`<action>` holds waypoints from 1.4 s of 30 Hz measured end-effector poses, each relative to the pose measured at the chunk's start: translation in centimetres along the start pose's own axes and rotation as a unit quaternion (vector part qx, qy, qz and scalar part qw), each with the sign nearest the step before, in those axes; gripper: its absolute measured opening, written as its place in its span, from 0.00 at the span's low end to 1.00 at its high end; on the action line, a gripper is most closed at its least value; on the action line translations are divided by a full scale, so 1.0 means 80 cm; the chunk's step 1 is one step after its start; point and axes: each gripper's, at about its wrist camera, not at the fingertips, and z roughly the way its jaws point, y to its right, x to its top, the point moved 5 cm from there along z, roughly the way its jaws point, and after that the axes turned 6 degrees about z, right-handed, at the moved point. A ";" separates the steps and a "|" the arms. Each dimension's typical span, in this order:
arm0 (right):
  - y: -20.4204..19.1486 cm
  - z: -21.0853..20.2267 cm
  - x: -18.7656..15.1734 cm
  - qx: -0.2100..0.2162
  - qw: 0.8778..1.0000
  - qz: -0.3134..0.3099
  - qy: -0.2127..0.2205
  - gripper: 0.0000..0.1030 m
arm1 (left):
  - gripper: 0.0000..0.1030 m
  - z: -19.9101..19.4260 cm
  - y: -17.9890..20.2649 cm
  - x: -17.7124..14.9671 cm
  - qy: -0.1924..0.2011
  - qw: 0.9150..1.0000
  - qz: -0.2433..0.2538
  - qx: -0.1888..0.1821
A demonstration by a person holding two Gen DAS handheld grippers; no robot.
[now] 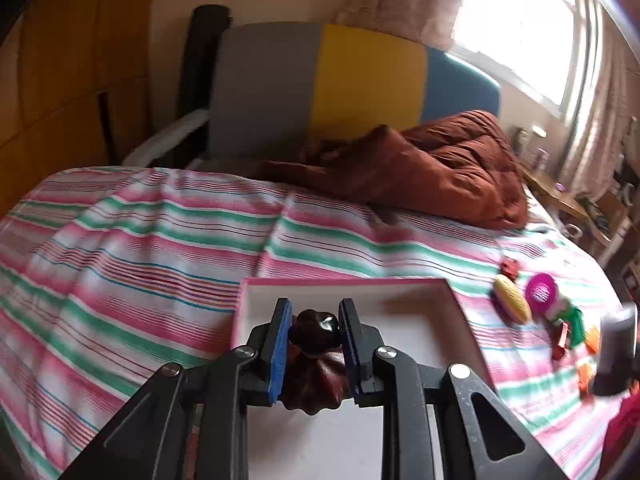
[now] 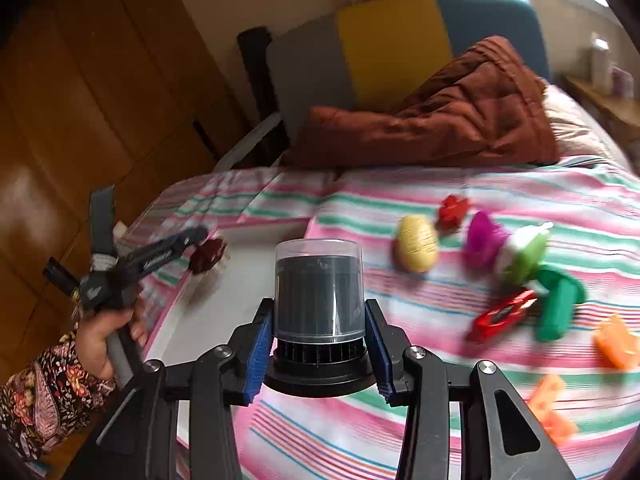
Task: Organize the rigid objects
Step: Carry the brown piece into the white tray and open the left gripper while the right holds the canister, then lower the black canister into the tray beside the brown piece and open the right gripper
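My left gripper [image 1: 316, 309] is shut on a glossy dark maroon toy [image 1: 316, 332] and holds it over the near part of a white tray with a pink rim [image 1: 400, 312] on the bed. In the right wrist view the same left gripper [image 2: 198, 238] and maroon toy [image 2: 207, 255] hang over the tray's [image 2: 224, 300] left side, held by a hand [image 2: 104, 336]. My right gripper [image 2: 319, 308] is shut on a black cylinder with a clear lid [image 2: 319, 288], beside the tray's right edge. That cylinder [image 1: 616, 344] shows blurred at the far right of the left wrist view.
Loose toys lie on the striped sheet right of the tray: a yellow oval [image 2: 416, 248], a red piece [image 2: 452, 208], a magenta one [image 2: 482, 238], a green and white one [image 2: 524, 254], a green piece [image 2: 558, 304], a red clip [image 2: 502, 314], orange pieces [image 2: 618, 342]. A brown quilt [image 2: 460, 116] is heaped at the headboard.
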 end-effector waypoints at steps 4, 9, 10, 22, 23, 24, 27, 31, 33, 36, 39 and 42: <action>-0.015 0.020 -0.008 0.009 1.000 0.001 -0.016 0.43 | 0.36 -0.020 -0.013 0.002 0.016 0.999 -0.021 0.021; -0.036 0.041 -0.012 0.015 0.999 -0.010 -0.033 0.43 | 0.39 -0.063 -0.014 -0.027 0.029 0.999 -0.039 -0.013; -0.040 0.046 -0.013 0.016 0.999 -0.013 -0.037 0.43 | 0.39 -0.069 -0.014 -0.034 0.027 0.999 -0.041 -0.010; -0.091 0.110 -0.001 0.009 0.996 -0.042 -0.072 0.43 | 0.39 -0.093 0.006 -0.111 -0.014 0.999 -0.050 -0.016; -0.095 0.118 0.003 0.006 0.996 -0.044 -0.076 0.43 | 0.39 -0.091 0.007 -0.113 -0.020 0.998 -0.051 -0.017; -0.099 0.126 0.007 0.003 0.996 -0.046 -0.079 0.43 | 0.39 -0.090 0.007 -0.114 -0.024 0.998 -0.055 -0.016; -0.112 0.155 0.019 -0.006 0.994 -0.057 -0.095 0.43 | 0.39 -0.091 0.005 -0.119 -0.026 0.998 -0.062 -0.018; -0.127 0.195 0.032 -0.033 0.990 -0.085 -0.111 0.43 | 0.39 -0.092 0.000 -0.122 -0.034 0.997 -0.072 -0.015; -0.134 0.211 0.041 -0.044 0.989 -0.097 -0.103 0.43 | 0.39 -0.092 -0.005 -0.123 -0.036 0.996 -0.080 -0.018; -0.139 0.228 0.051 -0.048 0.990 -0.101 -0.090 0.43 | 0.39 -0.091 -0.011 -0.126 -0.039 0.995 -0.090 -0.017; -0.139 0.239 0.055 -0.057 0.989 -0.102 -0.086 0.45 | 0.39 -0.085 -0.014 -0.128 -0.047 0.994 -0.098 -0.020; -0.138 0.238 0.052 -0.055 0.989 -0.107 -0.091 0.46 | 0.39 -0.085 -0.016 -0.129 -0.048 0.994 -0.101 -0.020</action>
